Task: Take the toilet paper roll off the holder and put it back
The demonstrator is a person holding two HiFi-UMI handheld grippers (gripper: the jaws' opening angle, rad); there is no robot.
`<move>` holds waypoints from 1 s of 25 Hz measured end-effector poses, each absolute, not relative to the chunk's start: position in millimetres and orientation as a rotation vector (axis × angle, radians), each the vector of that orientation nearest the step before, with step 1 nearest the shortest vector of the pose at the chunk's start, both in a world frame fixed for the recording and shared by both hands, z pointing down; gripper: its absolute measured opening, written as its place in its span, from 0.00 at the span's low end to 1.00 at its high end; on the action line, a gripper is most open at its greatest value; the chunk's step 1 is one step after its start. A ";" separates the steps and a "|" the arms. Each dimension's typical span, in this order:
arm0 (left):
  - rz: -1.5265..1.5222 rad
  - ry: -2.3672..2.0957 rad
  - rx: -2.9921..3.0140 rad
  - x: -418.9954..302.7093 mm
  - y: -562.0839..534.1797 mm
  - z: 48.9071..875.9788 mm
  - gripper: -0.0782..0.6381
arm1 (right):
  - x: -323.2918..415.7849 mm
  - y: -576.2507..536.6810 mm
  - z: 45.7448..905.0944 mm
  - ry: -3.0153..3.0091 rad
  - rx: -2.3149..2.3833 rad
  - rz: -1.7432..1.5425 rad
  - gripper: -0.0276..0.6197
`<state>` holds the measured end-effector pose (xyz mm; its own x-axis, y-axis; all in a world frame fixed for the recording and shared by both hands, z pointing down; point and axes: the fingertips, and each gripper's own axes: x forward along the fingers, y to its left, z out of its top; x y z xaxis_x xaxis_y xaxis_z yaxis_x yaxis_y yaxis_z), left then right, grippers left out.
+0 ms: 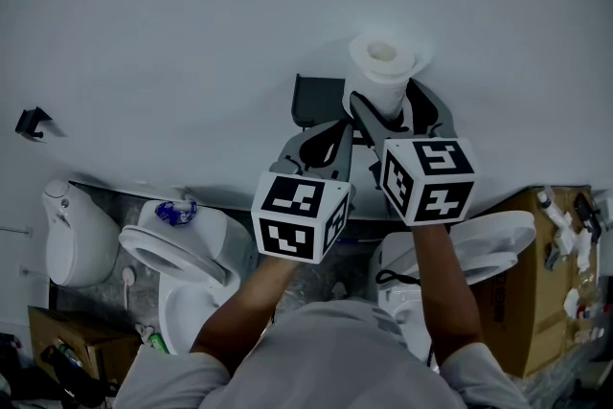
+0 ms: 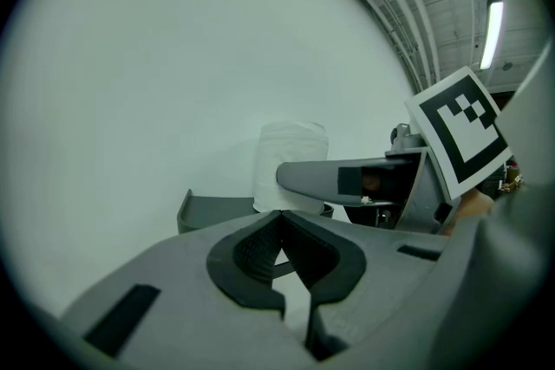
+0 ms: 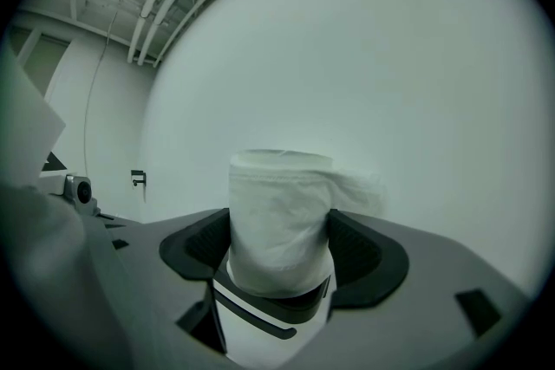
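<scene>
- Presently, toilet paper roll (image 3: 279, 221): white, upright, with its cardboard core end showing in the head view and a loose sheet flaring off to one side. It is held against the white wall (image 1: 192, 14).
- Right gripper (image 3: 282, 243): jaws closed against both sides of the roll, the dark pads pressing into the paper about halfway up it.
- Left gripper (image 2: 279, 221): jaws brought together, tips meeting, nothing between them. It is just beside the right gripper, at a slightly lower level in the head view.
- Holder (image 1: 314, 101): dark grey bracket on the wall, just left of the roll. Whether the roll touches it cannot be told.
- Marker cubes: one on each gripper, black-and-white squares facing the head camera.
- Two white toilets (image 1: 187, 249) on the floor below, one on each side of the person's arms.
- Cardboard box (image 1: 541, 292): far right, with small items on top.
- Small black hook (image 1: 32, 122): on the wall, well left of the holder.
</scene>
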<state>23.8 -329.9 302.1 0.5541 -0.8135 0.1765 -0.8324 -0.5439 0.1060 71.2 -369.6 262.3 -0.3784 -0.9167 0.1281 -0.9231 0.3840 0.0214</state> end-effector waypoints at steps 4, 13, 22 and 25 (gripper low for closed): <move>0.156 -1.404 2.606 21.6 -330.6 301.5 0.12 | 71.9 -370.1 262.3 -2.522 1.677 0.078 0.58; 0.155 -1.406 2.602 20.8 -331.4 302.7 0.12 | 72.4 -369.2 261.7 -2.534 1.679 0.083 0.56; 0.145 -1.417 2.597 14.4 -327.1 301.0 0.11 | 70.2 -363.6 248.1 -2.559 1.692 0.047 0.56; 0.144 -1.424 2.594 10.3 -325.9 300.7 0.12 | 67.4 -361.3 247.3 -2.560 1.689 0.041 0.56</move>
